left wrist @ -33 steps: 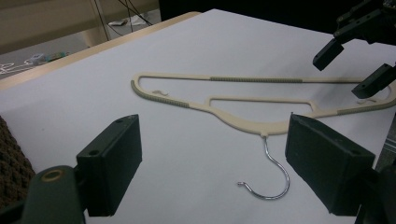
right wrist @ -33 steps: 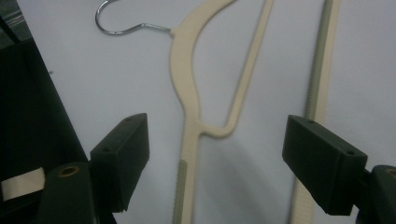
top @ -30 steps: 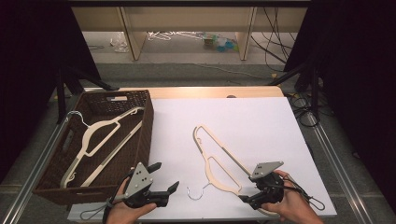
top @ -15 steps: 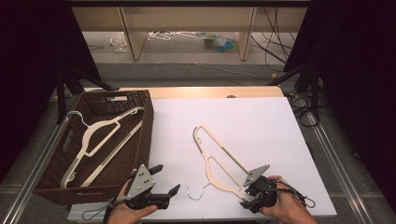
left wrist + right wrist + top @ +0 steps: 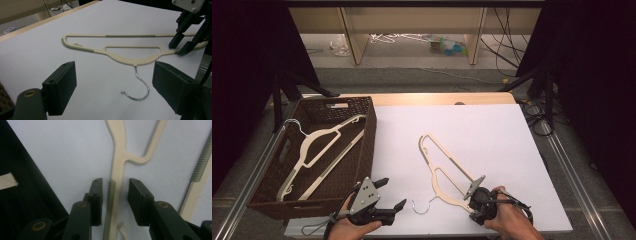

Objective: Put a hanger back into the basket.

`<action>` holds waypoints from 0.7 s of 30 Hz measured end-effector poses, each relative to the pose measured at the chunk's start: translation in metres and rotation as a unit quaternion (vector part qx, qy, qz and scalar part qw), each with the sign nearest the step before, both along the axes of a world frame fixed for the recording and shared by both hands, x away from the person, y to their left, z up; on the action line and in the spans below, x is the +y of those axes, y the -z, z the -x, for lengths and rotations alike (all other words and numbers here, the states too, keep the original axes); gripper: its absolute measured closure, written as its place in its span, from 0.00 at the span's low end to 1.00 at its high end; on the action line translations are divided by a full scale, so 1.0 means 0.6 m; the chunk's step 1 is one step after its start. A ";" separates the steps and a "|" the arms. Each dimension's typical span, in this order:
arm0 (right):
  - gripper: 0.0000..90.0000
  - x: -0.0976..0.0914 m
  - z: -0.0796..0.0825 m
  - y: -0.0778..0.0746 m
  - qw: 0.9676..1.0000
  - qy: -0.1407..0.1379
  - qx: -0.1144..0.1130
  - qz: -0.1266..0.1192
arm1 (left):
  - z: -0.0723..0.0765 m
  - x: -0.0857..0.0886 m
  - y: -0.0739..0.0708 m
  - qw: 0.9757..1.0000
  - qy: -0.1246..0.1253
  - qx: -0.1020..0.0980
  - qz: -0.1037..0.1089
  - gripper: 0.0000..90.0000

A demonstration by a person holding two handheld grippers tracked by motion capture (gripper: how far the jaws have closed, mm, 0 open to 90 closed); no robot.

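A cream plastic hanger (image 5: 443, 170) with a metal hook (image 5: 422, 206) lies flat on the white table. My right gripper (image 5: 473, 199) stands over the hanger's near right end, tilted steeply down. In the right gripper view its jaws are open and straddle the hanger's arm (image 5: 117, 150), with a gap on each side. My left gripper (image 5: 393, 193) is open near the front edge, left of the hook. In the left gripper view the hook (image 5: 140, 90) lies between and ahead of the wide jaws, and the right gripper (image 5: 178, 48) touches down at the hanger's end.
A dark wicker basket (image 5: 364, 145) sits at the table's left and holds another cream hanger (image 5: 319, 145). The table's front edge runs just below both hands. Black curtains flank the table, and cables lie at its right side.
My right gripper has shifted left and tipped down onto the hanger's near end, so its jaws now straddle the arm. The left gripper has barely moved.
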State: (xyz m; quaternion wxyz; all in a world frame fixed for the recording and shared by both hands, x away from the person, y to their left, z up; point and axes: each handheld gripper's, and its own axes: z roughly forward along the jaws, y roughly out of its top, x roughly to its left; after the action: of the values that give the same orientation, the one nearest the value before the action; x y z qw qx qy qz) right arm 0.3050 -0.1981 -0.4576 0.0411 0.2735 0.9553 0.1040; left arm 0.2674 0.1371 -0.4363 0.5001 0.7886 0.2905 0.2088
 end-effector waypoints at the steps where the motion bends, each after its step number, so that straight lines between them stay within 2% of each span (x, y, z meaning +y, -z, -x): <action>1: 0.73 0.002 -0.002 -0.001 1.000 0.003 0.004 0.005 | 0.001 -0.001 0.000 1.000 0.000 0.002 0.002 0.22; 6: 0.76 0.007 -0.013 -0.002 1.000 -0.005 0.022 0.019 | 0.002 -0.001 -0.001 1.000 0.001 0.002 0.002 0.22; 10: 0.77 0.011 -0.014 -0.003 0.999 -0.003 0.023 0.026 | 0.003 -0.002 -0.001 1.000 0.002 0.003 0.003 0.22; 15: 0.87 0.000 -0.021 -0.002 1.000 -0.001 0.026 0.010 | 0.002 -0.001 -0.001 1.000 0.003 0.002 0.002 0.22; 21: 0.88 -0.007 -0.019 -0.003 1.000 -0.006 0.021 -0.006 | 0.000 0.002 -0.001 1.000 0.002 0.001 0.004 0.23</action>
State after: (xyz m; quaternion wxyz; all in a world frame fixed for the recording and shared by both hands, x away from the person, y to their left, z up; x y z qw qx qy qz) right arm 0.3167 -0.2025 -0.4556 0.0183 0.2703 0.9569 0.1044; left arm 0.2671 0.1382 -0.4358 0.5039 0.7872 0.2899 0.2060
